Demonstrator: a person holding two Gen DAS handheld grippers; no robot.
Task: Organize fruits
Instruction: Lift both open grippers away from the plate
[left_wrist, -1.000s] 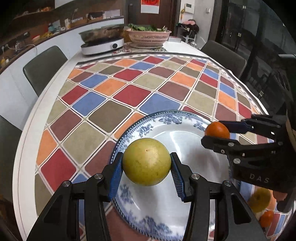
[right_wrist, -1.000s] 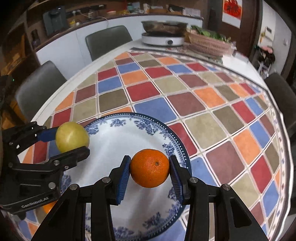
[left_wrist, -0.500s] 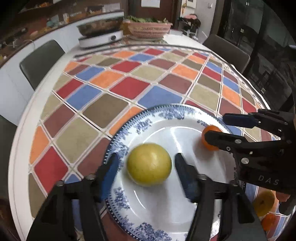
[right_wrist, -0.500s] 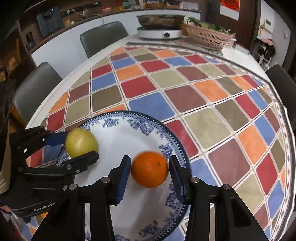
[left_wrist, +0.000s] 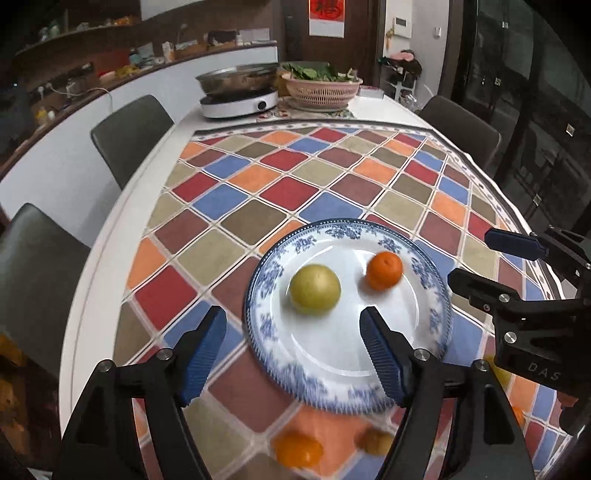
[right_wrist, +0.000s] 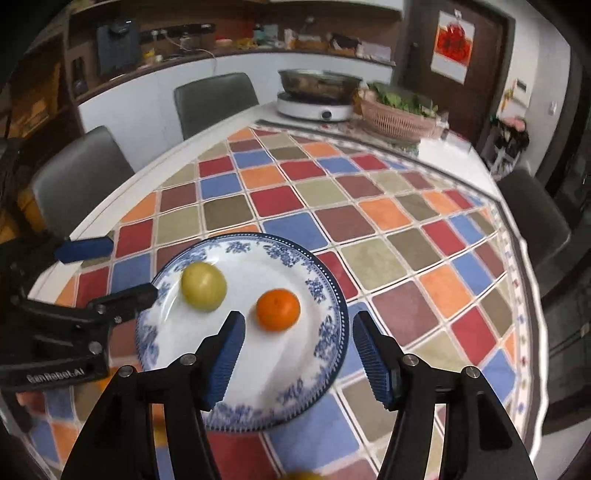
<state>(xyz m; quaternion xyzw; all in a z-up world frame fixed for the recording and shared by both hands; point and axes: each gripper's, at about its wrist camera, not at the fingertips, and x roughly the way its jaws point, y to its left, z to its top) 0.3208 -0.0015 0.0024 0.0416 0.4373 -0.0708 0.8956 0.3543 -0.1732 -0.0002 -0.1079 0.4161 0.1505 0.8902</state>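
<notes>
A blue-and-white patterned plate (left_wrist: 258, 314) is seen on a table covered with a tablecloth (left_wrist: 280, 192) of coloured diamonds. On the plate, a yellow-green fruit (left_wrist: 314, 289) lies to the left and an orange (left_wrist: 384, 270) to the right, apart from each other and both free of any grip. The left gripper (left_wrist: 291, 341) is held above the near part of the plate; its jaws have just been opening and now stand wide, with nothing between the blue pads, the yellow-green fruit lying just beyond them. The right gripper (right_wrist: 297, 349) is held over the near right part of the plate; its jaws have likewise just been opening and stand apart, empty, with the orange just beyond the left pad. Each gripper is visible at the edge of the other's view, to the side of the plate. More fruit is seen on the tablecloth near the plate's near edge: a blurred orange fruit (left_wrist: 298, 447) and a smaller yellowish one (left_wrist: 375, 439). At the far end of the table, a metal pot on a white cooker (left_wrist: 239, 103) stands beside a pink basket of greens (left_wrist: 322, 88). Dark chairs (left_wrist: 131, 129) are set around the table.
</notes>
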